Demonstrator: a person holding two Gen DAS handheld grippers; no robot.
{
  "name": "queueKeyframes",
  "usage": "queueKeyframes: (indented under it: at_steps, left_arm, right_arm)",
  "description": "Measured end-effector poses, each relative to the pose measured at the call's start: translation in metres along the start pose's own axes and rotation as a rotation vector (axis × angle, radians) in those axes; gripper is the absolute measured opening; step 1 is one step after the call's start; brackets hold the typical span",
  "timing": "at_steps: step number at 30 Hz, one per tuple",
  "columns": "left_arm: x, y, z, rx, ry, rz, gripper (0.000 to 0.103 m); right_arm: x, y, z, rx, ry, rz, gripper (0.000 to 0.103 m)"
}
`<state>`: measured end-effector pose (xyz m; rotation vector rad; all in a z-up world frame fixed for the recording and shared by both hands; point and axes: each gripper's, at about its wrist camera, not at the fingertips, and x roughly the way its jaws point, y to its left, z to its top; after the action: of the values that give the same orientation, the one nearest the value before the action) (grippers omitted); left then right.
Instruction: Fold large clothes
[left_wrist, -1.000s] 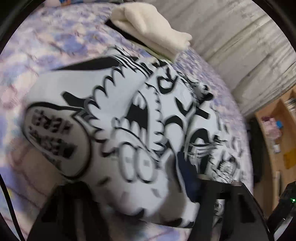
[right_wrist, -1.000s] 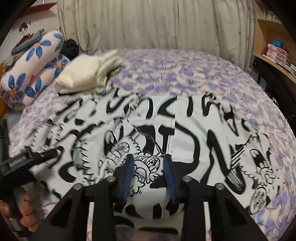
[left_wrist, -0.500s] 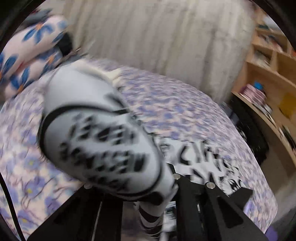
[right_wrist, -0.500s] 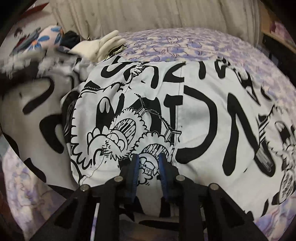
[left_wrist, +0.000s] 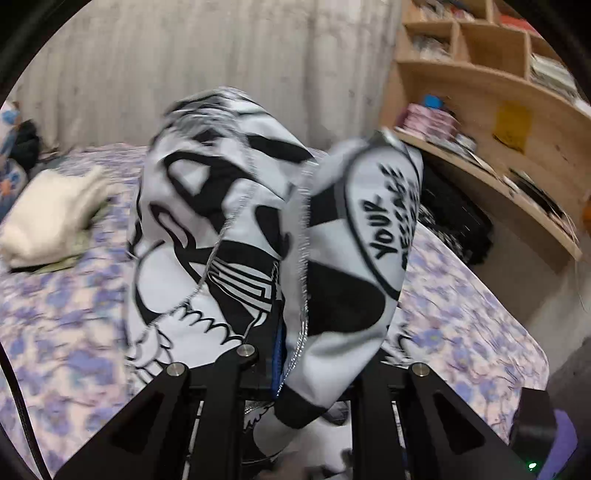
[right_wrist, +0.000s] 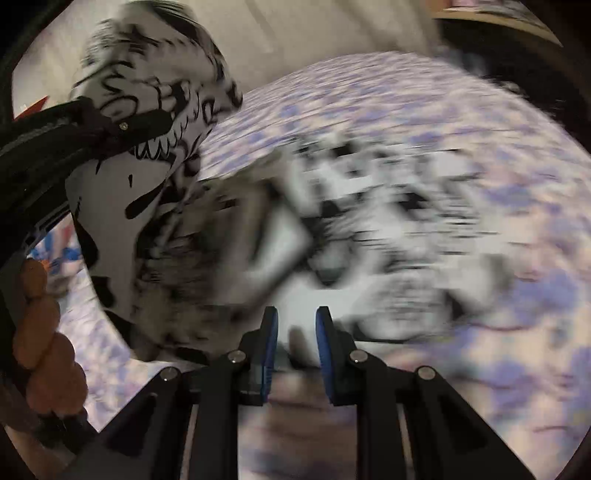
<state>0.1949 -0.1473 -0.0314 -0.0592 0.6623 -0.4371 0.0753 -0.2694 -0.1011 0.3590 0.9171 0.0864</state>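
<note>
A large white garment with black cartoon print (left_wrist: 258, 236) is lifted off the bed; my left gripper (left_wrist: 291, 365) is shut on its edge and the cloth drapes over the fingers. In the right wrist view the same garment (right_wrist: 155, 192) hangs from the left gripper at the upper left, and the rest lies blurred on the bed (right_wrist: 369, 229). My right gripper (right_wrist: 295, 332) has its blue pads apart with nothing clearly between them, just above the cloth.
The bed has a purple flowered sheet (left_wrist: 66, 314). A folded cream garment (left_wrist: 55, 218) lies at its far left. A wooden bookshelf (left_wrist: 498, 110) stands to the right, a grey curtain (left_wrist: 221, 66) behind.
My left gripper has lifted the garment's edge high and swung it right. My right gripper has let go of the cloth and opened; its view is now motion-blurred.
</note>
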Motion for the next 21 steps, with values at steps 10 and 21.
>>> queueKeyframes:
  at_steps: [10, 21]
  left_arm:
    - [0.103, -0.080, -0.080, 0.300, 0.250, 0.077, 0.024]
    - [-0.009, -0.005, -0.045, 0.057, 0.200, -0.141, 0.083]
  right_arm:
    - [-0.018, -0.092, -0.019, 0.209, 0.020, -0.130, 0.021]
    - [-0.049, -0.085, 0.033, 0.146, -0.065, -0.043, 0.040]
